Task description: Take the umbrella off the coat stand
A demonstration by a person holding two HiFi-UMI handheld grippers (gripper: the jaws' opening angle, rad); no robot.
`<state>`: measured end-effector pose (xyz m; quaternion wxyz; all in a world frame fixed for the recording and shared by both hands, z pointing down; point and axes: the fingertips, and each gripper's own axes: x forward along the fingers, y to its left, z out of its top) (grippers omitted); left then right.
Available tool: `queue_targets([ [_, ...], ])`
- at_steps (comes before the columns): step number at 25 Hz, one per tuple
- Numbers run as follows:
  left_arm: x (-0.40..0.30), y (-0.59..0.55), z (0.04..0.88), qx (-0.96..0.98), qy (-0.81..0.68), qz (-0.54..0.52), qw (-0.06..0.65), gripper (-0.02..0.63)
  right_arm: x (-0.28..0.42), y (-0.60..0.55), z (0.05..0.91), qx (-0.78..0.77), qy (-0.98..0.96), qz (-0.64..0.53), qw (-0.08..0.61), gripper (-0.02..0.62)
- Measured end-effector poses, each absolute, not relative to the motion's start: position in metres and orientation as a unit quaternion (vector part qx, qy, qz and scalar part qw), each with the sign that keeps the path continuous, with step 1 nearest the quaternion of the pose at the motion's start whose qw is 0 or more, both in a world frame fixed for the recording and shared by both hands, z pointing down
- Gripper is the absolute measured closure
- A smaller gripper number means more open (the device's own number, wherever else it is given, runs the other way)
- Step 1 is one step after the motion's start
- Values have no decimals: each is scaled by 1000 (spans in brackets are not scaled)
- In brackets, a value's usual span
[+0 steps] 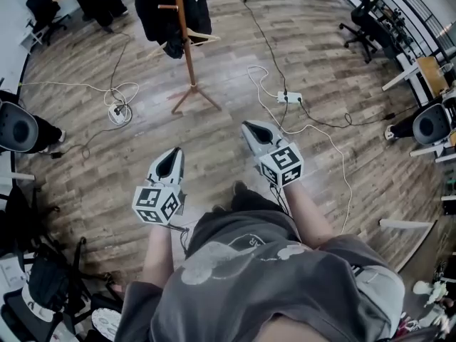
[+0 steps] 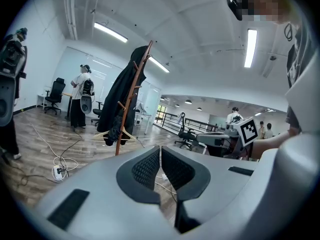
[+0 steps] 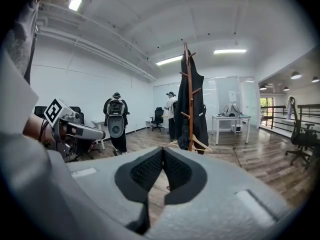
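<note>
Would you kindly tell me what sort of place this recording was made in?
Most likely an open-plan office or lab: a rolling office chair, a white desk, and a power strip with cables trailing across the wood floor.

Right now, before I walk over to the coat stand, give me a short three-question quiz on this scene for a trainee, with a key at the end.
1. True or false: the left gripper and the right gripper both have their jaws together with nothing between them.
2. Multiple choice: what hangs on the coat stand? A) a dark coat B) a red towel C) a yellow bag
3. Fill in: the white power strip ahead of the right gripper lies on the wooden ____.
Key: 1 true; 2 A; 3 floor.
</note>
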<state>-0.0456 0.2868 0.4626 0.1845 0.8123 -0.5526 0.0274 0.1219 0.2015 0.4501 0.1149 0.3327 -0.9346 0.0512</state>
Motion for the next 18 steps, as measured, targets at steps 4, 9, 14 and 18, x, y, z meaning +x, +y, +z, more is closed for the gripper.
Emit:
queue_targets([
  [4, -59, 288, 469, 807, -559, 31, 189, 595, 123, 201, 463, 345, -929, 70, 117, 597],
  [9, -73, 279, 472, 798, -570, 31, 194, 595, 121, 186, 470, 351, -926, 83, 115, 597],
  [14, -78, 252, 472, 795, -573, 28, 195, 595, 109, 152, 475, 347, -927, 94, 109, 597],
  [18, -78, 214, 472, 794, -575, 34, 193, 595, 100, 110, 479, 338, -930, 97, 107, 597],
])
